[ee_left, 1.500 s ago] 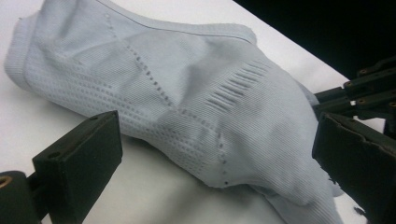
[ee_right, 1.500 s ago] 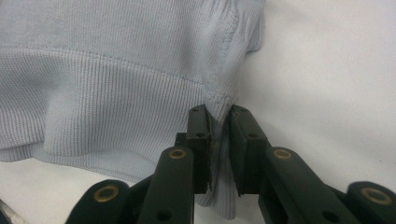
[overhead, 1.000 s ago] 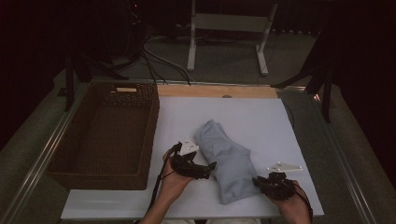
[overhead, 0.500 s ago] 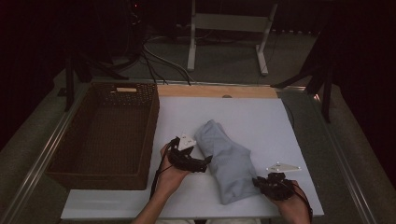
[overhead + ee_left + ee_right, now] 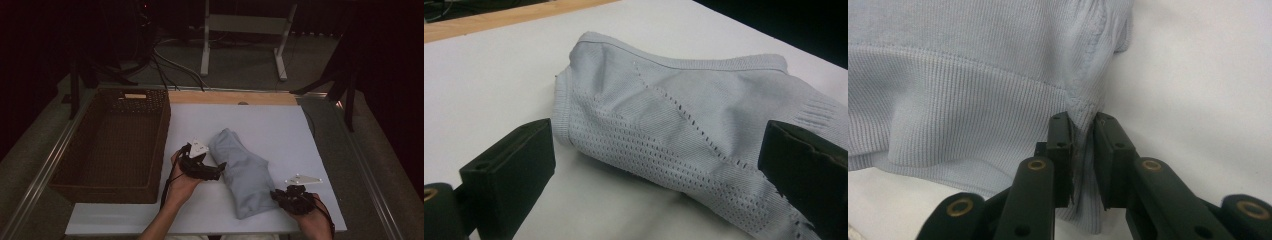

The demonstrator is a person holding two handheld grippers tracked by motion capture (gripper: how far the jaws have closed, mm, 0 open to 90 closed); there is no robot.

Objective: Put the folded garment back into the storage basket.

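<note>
change: left tool (image 5: 220, 169) has crept a little toward the garment (image 5: 245, 172) since a second ago; now its tips sit right at the cloth's left edge. Right tool (image 5: 276, 195) hasn't budged, garment hasn't shifted on the desk (image 5: 280, 130).
left tool state: released, jaws wide. In the left gripper view the rolled end of the garment (image 5: 684, 125) lies between the two jaws, neither one pressing on it.
right tool state: clenched on a bunched corner of the garment (image 5: 973, 85); the right gripper view has cloth pinched between the pads (image 5: 1060, 150).
garment location: folded grey-blue knit bundle, mid-desk, running diagonally from centre toward the near right corner, just right of the basket (image 5: 110, 145).
meaning: looks like one end is pinned and the left is lining up for its grab. My guess is the next step is closing on that rolled end, then lift or fold. Basket is empty, so a likely drop target.
hidden: how much cloth the right tool really has (fold depth inside the jaws not visible).
cut off: both forearms, by the bottom edge of the high view; right jaw of the left tool, partly out of frame.
hard to read: what type of garment it is; dim background beyond the desk.
</note>
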